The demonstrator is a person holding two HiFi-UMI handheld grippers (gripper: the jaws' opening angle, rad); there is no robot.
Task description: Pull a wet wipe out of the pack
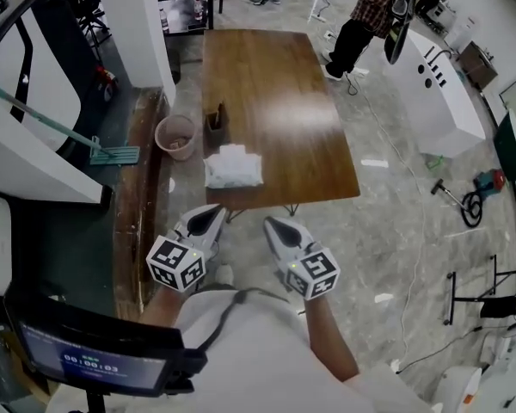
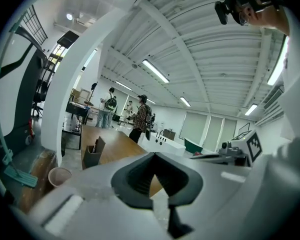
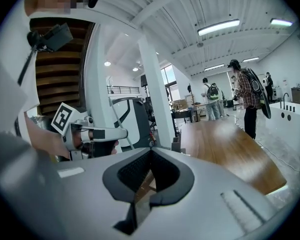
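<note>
A white wet wipe pack [image 1: 233, 167] lies near the front edge of the brown wooden table [image 1: 275, 101]. My left gripper [image 1: 211, 217] is held in front of the table's near edge, short of the pack, jaws shut and empty. My right gripper [image 1: 273, 227] hangs beside it on the right, also shut with nothing in it. In the left gripper view the shut left gripper [image 2: 154, 156] points along the table [image 2: 117, 146]; the pack is hidden there. The right gripper view shows the shut right gripper [image 3: 150, 152] and the tabletop [image 3: 225, 144] beyond.
A small dark box [image 1: 215, 126] stands on the table's left edge, behind the pack. A pink bucket [image 1: 175, 136] and a green mop [image 1: 112, 153] sit on the floor to the left. A person [image 1: 367, 15] stands past the far right corner. A white counter [image 1: 434, 84] is at right.
</note>
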